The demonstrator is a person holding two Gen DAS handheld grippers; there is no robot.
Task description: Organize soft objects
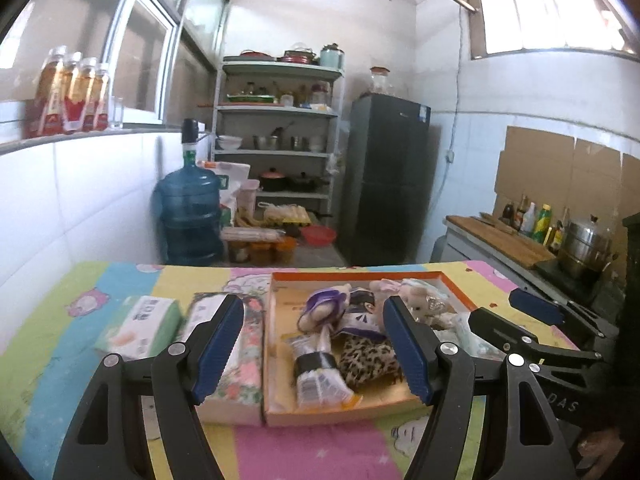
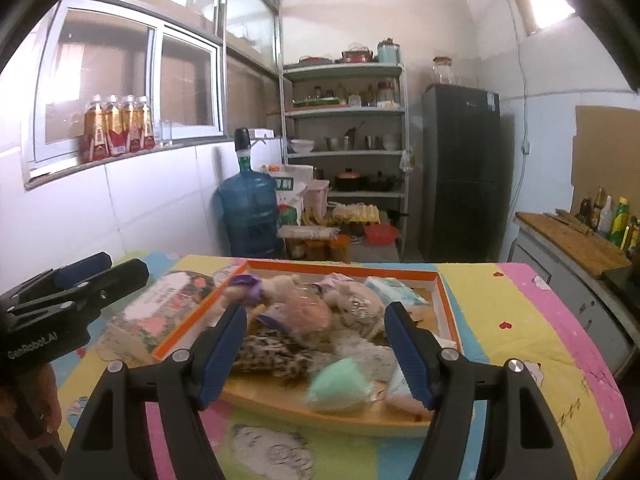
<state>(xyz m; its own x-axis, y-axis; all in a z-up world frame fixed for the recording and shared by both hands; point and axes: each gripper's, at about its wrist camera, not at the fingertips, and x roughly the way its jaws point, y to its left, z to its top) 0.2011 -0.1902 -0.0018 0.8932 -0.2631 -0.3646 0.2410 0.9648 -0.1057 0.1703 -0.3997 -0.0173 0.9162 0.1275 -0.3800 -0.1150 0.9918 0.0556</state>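
Observation:
An orange-rimmed shallow box [image 1: 280, 408] [image 2: 448, 300] sits on the colourful table and holds several soft things: a leopard-print pouch [image 1: 368, 360] [image 2: 272, 354], a purple-and-cream plush [image 1: 324, 306] [image 2: 248, 286], a pink plush [image 1: 424, 300] [image 2: 308, 308], a wrapped packet [image 1: 320, 380] and a mint-green sponge [image 2: 340, 388]. My left gripper [image 1: 314, 352] hovers open above the box's near left part, nothing between its fingers. My right gripper [image 2: 316, 352] is open too, over the near end of the box, holding nothing. Each gripper shows at the edge of the other's view.
A floral tissue pack [image 1: 244, 364] [image 2: 160, 304] lies left of the box, a green tissue pack [image 1: 140, 328] farther left. Beyond the table [image 2: 520, 320] stand a blue water jug [image 1: 190, 216], a shelf rack [image 1: 276, 152], a dark fridge [image 1: 384, 176] and a counter with bottles [image 1: 532, 220] on the right.

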